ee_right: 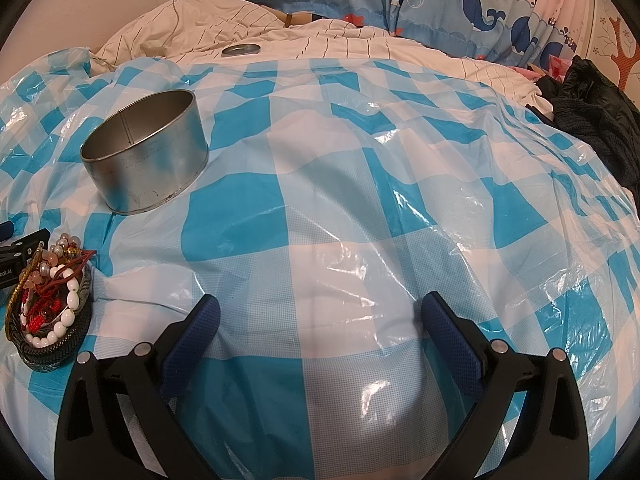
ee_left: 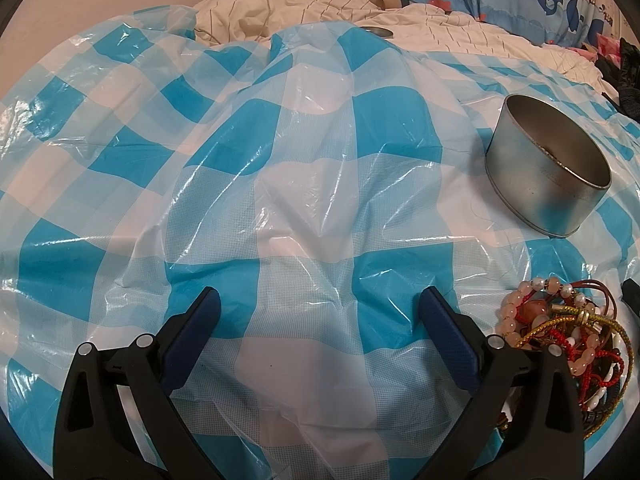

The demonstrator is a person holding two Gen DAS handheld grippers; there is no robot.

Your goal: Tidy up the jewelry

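Since the round open silver metal tin (ee_right: 146,152) looks empty, nothing is sorted yet: the tangled pile of bead bracelets and red cords (ee_right: 50,304) sits just near of it, untouched. Left gripper (ee_left: 320,312) and right gripper (ee_right: 320,314) both gape wide, holding nothing.

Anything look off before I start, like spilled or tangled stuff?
Nothing spilled. The bracelets lie in one tangled heap beside the open metal tin, none inside it. The tin's lid sits apart, up on the striped bedding.

Tins: one round metal tin (ee_right: 146,152)
Lids: one (ee_right: 241,49)
Jewelry heaps: one tangled pile (ee_right: 50,304)
Grippers: two, left gripper (ee_left: 320,312), right gripper (ee_right: 320,316)
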